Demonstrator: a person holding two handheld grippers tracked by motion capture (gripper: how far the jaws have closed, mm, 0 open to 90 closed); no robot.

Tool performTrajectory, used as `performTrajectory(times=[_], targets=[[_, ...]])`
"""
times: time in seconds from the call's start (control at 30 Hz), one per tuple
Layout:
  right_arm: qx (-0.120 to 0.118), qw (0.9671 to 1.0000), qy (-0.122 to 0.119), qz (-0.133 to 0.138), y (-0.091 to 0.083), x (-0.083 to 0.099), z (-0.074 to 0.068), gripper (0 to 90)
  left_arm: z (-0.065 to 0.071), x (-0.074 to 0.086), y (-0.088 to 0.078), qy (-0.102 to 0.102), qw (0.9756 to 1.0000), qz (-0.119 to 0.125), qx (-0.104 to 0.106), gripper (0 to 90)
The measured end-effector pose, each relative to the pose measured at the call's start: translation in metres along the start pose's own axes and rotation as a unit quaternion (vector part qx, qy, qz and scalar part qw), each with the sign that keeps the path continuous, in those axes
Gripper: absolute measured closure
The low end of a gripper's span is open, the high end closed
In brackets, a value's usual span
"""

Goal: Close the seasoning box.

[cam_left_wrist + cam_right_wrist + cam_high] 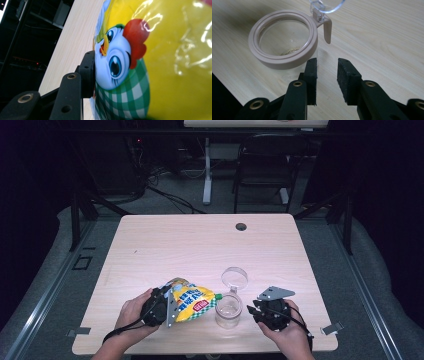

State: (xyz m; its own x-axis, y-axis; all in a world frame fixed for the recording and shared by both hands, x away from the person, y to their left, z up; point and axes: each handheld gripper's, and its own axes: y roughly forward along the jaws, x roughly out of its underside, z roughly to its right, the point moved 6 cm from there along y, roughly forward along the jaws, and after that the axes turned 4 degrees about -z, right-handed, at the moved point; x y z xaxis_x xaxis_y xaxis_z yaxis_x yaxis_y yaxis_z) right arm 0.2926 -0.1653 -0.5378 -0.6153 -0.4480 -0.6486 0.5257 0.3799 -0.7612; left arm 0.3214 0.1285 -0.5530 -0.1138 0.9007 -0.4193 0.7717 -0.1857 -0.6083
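L gripper (162,306) clamped on yellow pouch (192,301), near table (200,240) edge | pouch spout at jar (229,310), lid (234,277) flipped back | R gripper (254,309) jaws parted, empty, just beside jar

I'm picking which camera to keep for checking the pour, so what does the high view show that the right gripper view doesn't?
High view alone: the left gripper clamped on the yellow plastic snack bag with green checks, both of the person's hands, and the whole pale wooden table with the chair behind it.

Right gripper view alone: the beige ring rim of the jar from close up, and a few crumbs on the jar's bottom.

Both: the clear round jar with its hinged clear lid flipped open, and the right gripper, jaws apart and empty beside the jar.
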Motion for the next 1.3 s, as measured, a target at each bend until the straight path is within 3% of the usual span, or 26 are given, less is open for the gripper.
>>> performTrajectory(times=[0.47,0.57,0.9,1.3], targets=[[0.002,0.9990,-0.041,0.018,-0.017,-0.018,-0.014,70.6,-0.001,-0.008,0.001,0.012,0.9999,0.000,0.000,58.1],[0.005,0.9985,-0.050,0.023,-0.018,-0.019,-0.016,70.6,0.000,-0.011,0.001,0.021,0.9998,-0.003,0.001,58.1],[-0.001,0.9977,-0.065,0.019,-0.015,-0.020,-0.023,70.5,0.004,-0.014,0.004,0.024,0.9997,-0.001,0.006,58.1],[0.007,0.9930,-0.117,0.011,-0.010,-0.029,-0.037,65.4,0.005,-0.014,0.006,0.022,0.9997,-0.003,0.009,58.1]])
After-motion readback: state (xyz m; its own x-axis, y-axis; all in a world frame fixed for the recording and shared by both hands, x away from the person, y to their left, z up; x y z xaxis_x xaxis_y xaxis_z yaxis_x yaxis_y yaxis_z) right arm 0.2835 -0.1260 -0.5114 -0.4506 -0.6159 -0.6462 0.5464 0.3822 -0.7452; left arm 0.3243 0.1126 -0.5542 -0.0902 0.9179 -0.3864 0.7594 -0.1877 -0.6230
